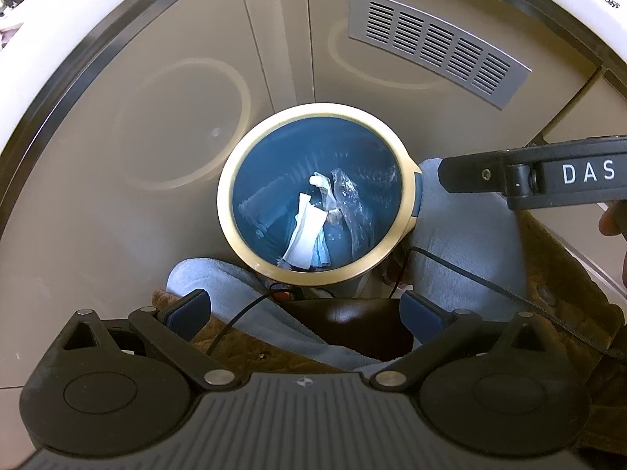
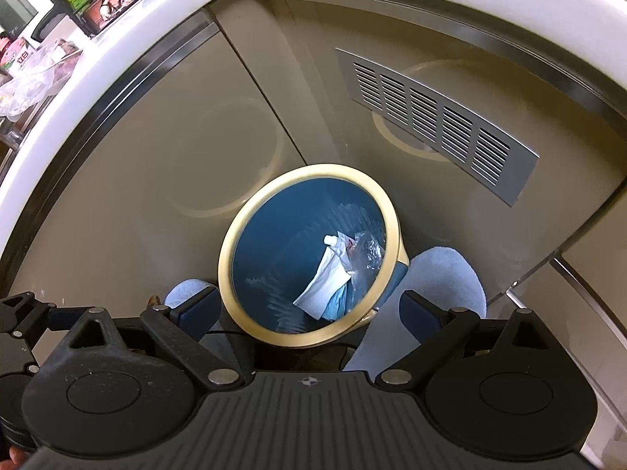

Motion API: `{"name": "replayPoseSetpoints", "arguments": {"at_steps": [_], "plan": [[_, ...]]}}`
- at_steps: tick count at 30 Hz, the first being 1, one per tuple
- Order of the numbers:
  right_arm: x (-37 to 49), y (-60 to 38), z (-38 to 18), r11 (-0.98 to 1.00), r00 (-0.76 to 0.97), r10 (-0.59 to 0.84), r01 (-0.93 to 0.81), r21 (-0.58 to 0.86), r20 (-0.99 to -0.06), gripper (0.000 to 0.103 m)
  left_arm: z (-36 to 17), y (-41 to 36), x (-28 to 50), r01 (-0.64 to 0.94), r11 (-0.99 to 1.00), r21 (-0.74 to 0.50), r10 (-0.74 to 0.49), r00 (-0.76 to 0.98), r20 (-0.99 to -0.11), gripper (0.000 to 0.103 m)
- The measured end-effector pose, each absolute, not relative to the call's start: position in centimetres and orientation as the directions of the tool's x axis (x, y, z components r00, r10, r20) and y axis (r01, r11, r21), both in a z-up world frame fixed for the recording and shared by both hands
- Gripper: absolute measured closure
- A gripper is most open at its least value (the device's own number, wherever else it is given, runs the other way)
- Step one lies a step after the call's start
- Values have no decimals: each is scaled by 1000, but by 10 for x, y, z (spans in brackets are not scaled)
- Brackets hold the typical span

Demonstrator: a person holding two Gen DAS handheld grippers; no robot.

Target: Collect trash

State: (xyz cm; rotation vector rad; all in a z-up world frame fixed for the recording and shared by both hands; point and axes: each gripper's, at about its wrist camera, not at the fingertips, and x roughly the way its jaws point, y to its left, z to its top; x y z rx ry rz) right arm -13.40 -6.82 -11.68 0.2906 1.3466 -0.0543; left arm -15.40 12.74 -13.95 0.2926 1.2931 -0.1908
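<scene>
- Looking straight down from both wrists, I see a round blue bin (image 1: 313, 192) with a cream rim, standing on the floor against beige cabinet doors (image 1: 117, 137).
- Inside the bin lies the trash: a white paper wrapper (image 1: 305, 235), a crumpled clear plastic piece (image 1: 350, 203) just beside it, and a bit of pale blue material under the paper's lower end.
- My left gripper (image 1: 309, 309) hangs above the bin's near edge with its jaws spread wide and nothing between them.
- My right gripper (image 2: 309, 309) also has its jaws apart and bare, over the near rim of the bin.
- From the left wrist, the right gripper's black body, lettered "DAS", reaches in at the right side.
- Two pale blue slippers (image 2: 443, 274) flank the bin, one on each side, touching or nearly touching it.
- A grey slotted vent (image 2: 435, 121) sits on the cabinet front beyond the bin.
- A white surface edge (image 2: 117, 43) curves along the top, with packets and clear plastic on it at the far left.
</scene>
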Motion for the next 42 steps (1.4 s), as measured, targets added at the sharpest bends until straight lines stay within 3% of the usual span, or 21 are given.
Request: {"name": "replayPoseSetpoints", "arguments": {"at_steps": [15,27,35,42], "plan": [[-130,-73,-101,965,284,142,175,197,-948,5,-117,125,-148,264,949,171,58,389,-920,1],[-118,-80,-75,959,369,175,145,243,-913,5,-88,119,-132,221,963,154,41,443,-896,0],[-105,-103,-25,958,555,155,117,262,-817,5,-69,114,-122,216,958,186,57,493,-868,0],[-81,-145,15,974,694,23,147,172,-719,1,-55,119,-107,171,971,169,62,501,-863,0]]}}
